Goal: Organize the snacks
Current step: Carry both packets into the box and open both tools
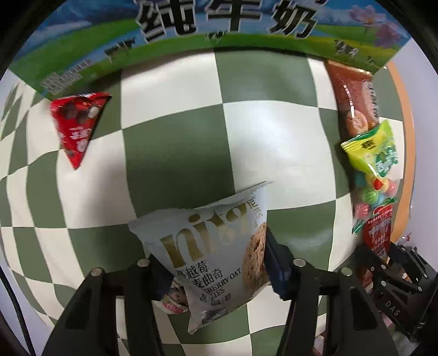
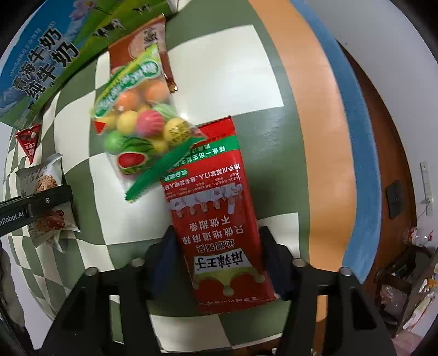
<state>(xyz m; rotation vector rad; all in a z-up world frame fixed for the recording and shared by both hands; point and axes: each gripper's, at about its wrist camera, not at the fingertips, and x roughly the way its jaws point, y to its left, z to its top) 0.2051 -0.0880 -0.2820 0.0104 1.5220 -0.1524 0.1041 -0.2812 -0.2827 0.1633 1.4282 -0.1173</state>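
Green-and-white checked cloth (image 1: 175, 153) covered the counter in both views. Only the left wrist view showed the grey cookie packet's (image 1: 216, 246) full front, and a second small packet (image 1: 175, 298) under it. Only the right wrist view showed the orange and blue border (image 2: 323, 131) beyond the cloth. A red triangular packet (image 1: 78, 126) lay apart near the milk carton (image 1: 191, 24).

The left claw (image 1: 212, 269) was pinching the grey cookie packet between its pads. The right claw (image 2: 216, 257) was closed against both edges of the red spicy-strip packet (image 2: 216, 213), which lay on the counter. A candy bag (image 2: 139, 120) overlapped that packet's far end and a brown biscuit packet (image 2: 126, 52).
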